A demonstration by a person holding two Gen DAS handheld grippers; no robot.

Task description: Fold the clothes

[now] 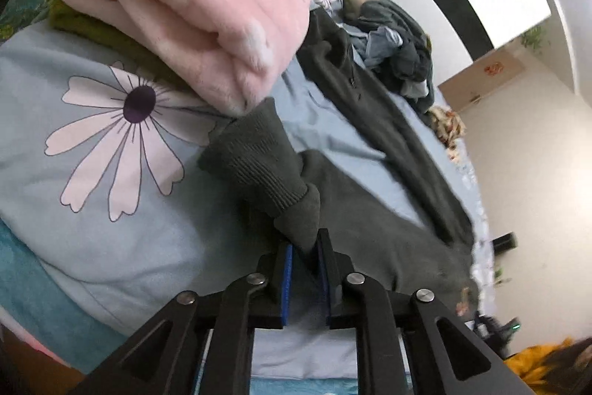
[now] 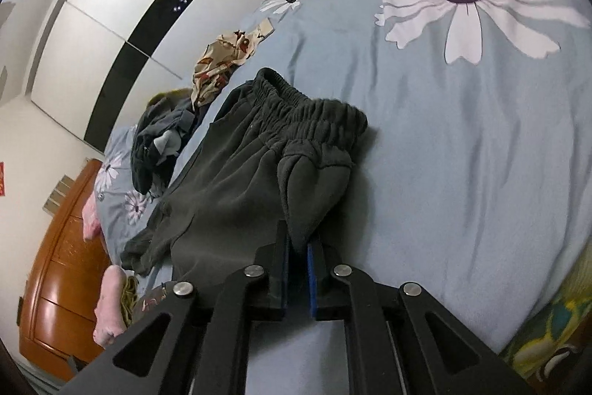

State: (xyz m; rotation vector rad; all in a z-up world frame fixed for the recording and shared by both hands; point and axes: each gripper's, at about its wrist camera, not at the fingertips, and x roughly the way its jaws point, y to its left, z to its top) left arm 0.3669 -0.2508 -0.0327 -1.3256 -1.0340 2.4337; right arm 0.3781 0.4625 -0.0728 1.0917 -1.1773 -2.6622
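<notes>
Blue-padded left hand-held gripper (image 1: 305, 247) is clamped on the ribbed cuff; my right hand-held gripper (image 2: 298, 245) is clamped near the waistband. I see the dark grey sweatpants (image 2: 236, 173) spread on the bed (image 2: 462, 154). Judged soft, thick, limp: grip doubled edges, not single layers.

Matt fleecy trousers (image 2: 236, 173); plush blanket (image 1: 192, 10); glossy wooden dresser (image 2: 63, 284).

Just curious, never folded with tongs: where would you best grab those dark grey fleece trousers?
By the ends: the ribbed ankle cuff and the elastic waistband of the dark grey fleece trousers, from the near edge. Both are thick, bunched edges that jaws pinch firmly.
</notes>
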